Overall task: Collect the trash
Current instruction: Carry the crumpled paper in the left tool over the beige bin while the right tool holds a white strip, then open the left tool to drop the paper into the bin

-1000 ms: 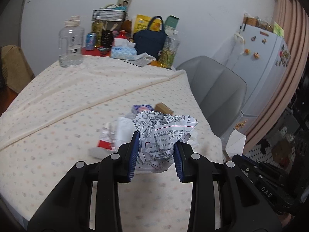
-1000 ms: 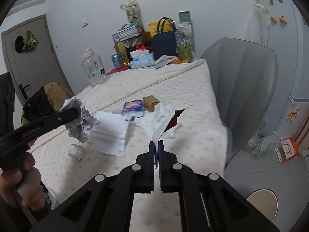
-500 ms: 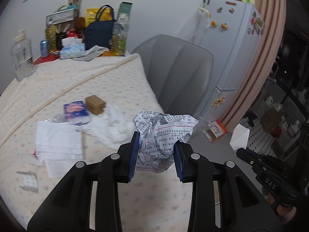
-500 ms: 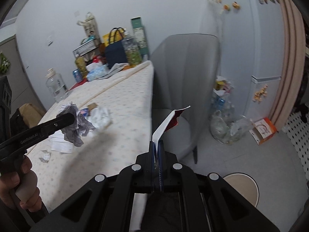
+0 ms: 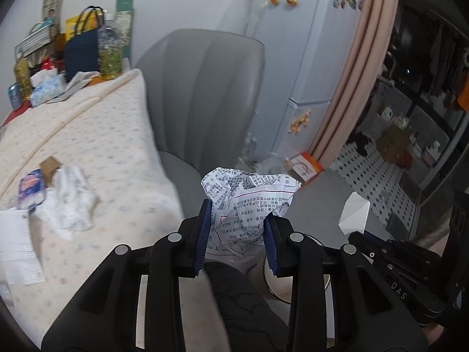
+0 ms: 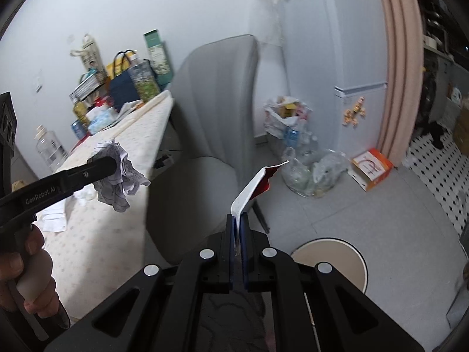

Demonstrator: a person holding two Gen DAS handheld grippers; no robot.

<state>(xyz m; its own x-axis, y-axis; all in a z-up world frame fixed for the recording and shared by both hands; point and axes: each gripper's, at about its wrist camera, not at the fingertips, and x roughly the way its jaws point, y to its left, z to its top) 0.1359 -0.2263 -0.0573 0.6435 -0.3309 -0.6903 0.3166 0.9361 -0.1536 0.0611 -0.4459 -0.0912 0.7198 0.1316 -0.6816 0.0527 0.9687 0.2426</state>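
Note:
My left gripper point(image 5: 236, 223) is shut on a crumpled printed paper point(image 5: 249, 202), held past the table's edge, over the floor in front of the grey chair point(image 5: 202, 94). From the right wrist view the same paper point(image 6: 120, 182) hangs from the left gripper point(image 6: 102, 167) at the left. My right gripper point(image 6: 239, 220) is shut on a flat white and red wrapper point(image 6: 255, 184) that sticks up and to the right. A round beige bin lid point(image 6: 331, 261) lies on the floor just right of the right gripper. Its rim point(image 5: 271, 278) shows beneath the left fingers.
On the cloth-covered table point(image 5: 96, 135) lie a white tissue point(image 5: 70, 202), a small brown box point(image 5: 49, 165), a blue packet point(image 5: 29, 187) and white paper point(image 5: 17, 246). Plastic bags of bottles point(image 6: 304, 158) and an orange box point(image 6: 370, 168) sit on the floor by the fridge point(image 6: 328, 44).
Both grippers have swung right, off the table and toward the chair and floor, each still holding its piece. The bin lid has come into view below them.

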